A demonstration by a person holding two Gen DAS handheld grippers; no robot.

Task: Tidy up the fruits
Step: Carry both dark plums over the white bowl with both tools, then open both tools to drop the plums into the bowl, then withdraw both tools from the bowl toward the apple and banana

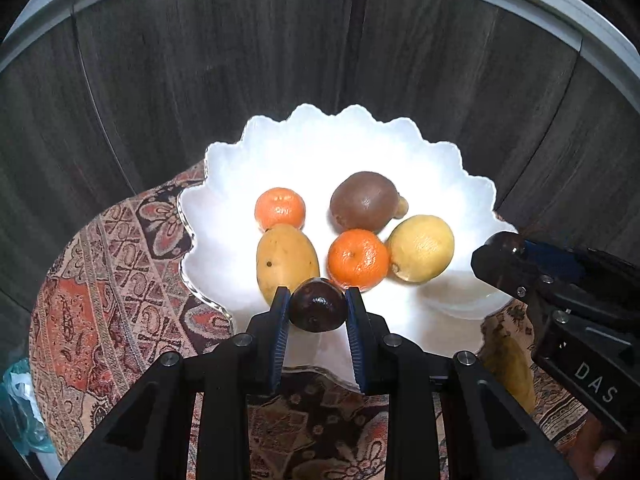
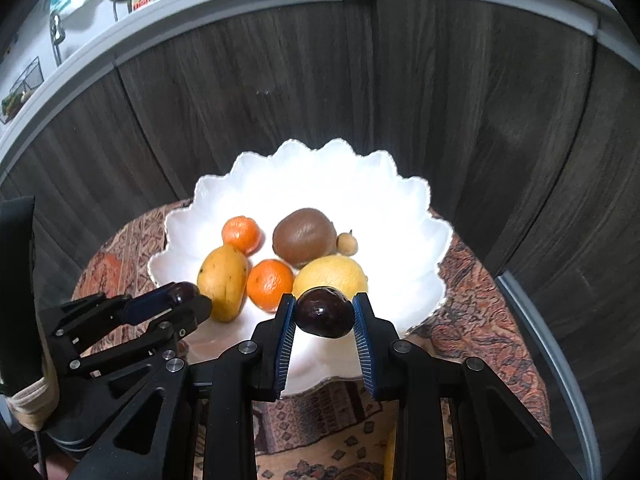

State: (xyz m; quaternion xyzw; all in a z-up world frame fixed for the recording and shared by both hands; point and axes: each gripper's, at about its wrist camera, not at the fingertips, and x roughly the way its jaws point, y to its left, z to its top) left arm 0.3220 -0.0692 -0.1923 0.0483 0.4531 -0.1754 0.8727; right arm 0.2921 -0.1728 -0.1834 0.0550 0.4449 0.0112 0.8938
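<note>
Fruits in bowl [image 2: 416, 216]: two tangerines [image 2: 241, 234], six in all.

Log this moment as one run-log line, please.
left gripper: jaws shut on dark fruit | right gripper: jaws shut on second dark fruit | both over white bowl

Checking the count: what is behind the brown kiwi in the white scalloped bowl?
Behind the brown kiwi sits one small round tan fruit, touching it, inside the white scalloped bowl. Its kiwi-facing side is covered.
</note>
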